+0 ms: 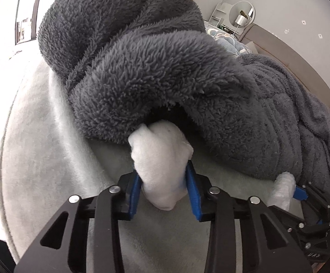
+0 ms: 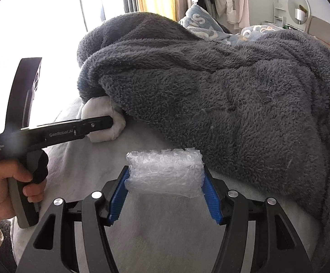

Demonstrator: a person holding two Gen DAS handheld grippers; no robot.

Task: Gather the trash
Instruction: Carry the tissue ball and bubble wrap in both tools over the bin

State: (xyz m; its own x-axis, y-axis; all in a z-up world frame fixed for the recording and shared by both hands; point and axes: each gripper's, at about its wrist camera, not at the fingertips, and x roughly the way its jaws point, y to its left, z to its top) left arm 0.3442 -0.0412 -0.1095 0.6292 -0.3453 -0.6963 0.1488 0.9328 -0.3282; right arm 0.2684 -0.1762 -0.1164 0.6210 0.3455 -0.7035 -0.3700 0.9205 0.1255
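Two bits of trash are already gripped on the bed [image 1: 40,159]: the left gripper [image 1: 163,179] has its jaws clamped on a white crumpled wad [image 1: 160,159] half tucked under the grey fleece blanket [image 1: 142,68], while the right gripper [image 2: 165,182] pinches a roll of bubble wrap [image 2: 165,173]. Pulling the wad out could snag or drag the fleece, or leave part of it behind. The left tool's side reads "GenRobot.AI"; smaller print is illegible.

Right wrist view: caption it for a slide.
Right gripper holds a bubble-wrap wad beside the grey fleece blanket.
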